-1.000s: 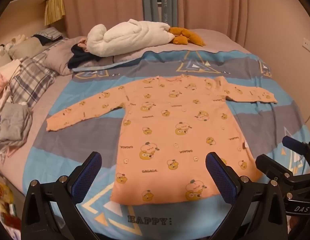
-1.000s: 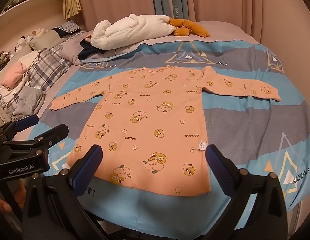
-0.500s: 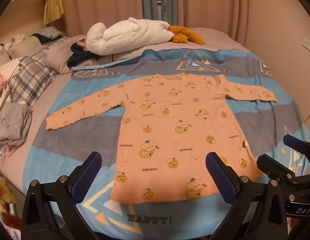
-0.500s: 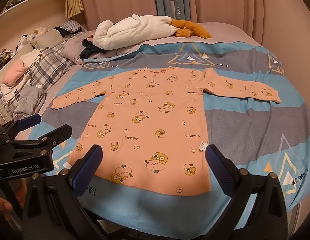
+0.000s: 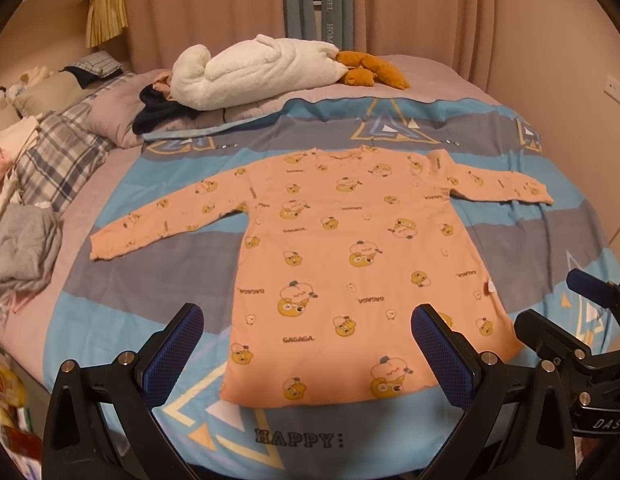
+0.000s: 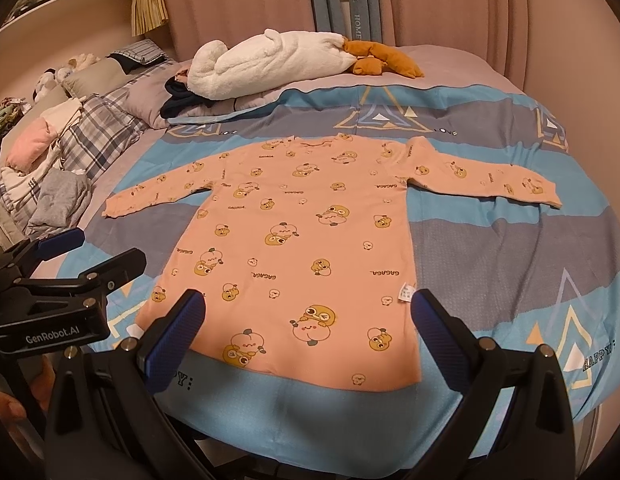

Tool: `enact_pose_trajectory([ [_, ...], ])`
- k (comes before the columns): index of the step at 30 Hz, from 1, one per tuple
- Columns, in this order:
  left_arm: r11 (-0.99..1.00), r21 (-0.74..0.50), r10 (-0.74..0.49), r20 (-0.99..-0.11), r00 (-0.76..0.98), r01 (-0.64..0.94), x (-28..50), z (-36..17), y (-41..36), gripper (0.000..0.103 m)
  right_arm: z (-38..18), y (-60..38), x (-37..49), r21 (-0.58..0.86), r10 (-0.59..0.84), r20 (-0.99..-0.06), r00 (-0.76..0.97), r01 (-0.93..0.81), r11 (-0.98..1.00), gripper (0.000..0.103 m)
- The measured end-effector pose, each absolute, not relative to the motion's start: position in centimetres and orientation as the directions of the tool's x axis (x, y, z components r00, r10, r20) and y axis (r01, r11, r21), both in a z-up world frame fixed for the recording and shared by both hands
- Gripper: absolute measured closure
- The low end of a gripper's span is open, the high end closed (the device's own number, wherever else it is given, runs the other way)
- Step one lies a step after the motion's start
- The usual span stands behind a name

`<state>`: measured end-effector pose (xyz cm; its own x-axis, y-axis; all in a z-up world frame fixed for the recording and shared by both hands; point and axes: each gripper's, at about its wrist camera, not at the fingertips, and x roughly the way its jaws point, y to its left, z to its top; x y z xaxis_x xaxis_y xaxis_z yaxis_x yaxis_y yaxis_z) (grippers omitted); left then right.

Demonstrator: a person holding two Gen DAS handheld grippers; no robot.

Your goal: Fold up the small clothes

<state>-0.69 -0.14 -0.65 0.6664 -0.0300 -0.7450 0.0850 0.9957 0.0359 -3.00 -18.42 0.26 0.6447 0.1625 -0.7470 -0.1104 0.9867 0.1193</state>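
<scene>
A small peach long-sleeved shirt [image 5: 349, 256] [image 6: 306, 236] printed with cartoon ducks lies flat on the bed, both sleeves spread out, hem toward me. My left gripper [image 5: 306, 356] hangs open above the hem's near edge, nothing between its blue pads. My right gripper [image 6: 306, 336] is likewise open over the hem, empty. Each gripper shows in the other's view: the right one [image 5: 569, 320] at the right edge, the left one [image 6: 70, 256] at the left edge.
The shirt rests on a blue and grey blanket [image 5: 110, 312] with triangle prints. A white plush blanket [image 5: 254, 72] and a brown soft toy [image 5: 369, 74] lie at the far end. Plaid bedding and piled clothes [image 5: 26, 252] fill the left side. Curtains hang behind.
Both grippers have drifted back and up slightly, so the shirt sits a little farther and lower in view. Both stay open, and the shirt has not moved.
</scene>
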Motion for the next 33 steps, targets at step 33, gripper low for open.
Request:
enact_pose_trajectory([
  [33,0.996,0.032,-0.034,-0.753,0.657,0.088,-0.33,-0.41,-0.33,0.0,-0.17,-18.12,-3.06,0.135,0.175,-0.75,0.638,-0.111,0.985,0.0],
])
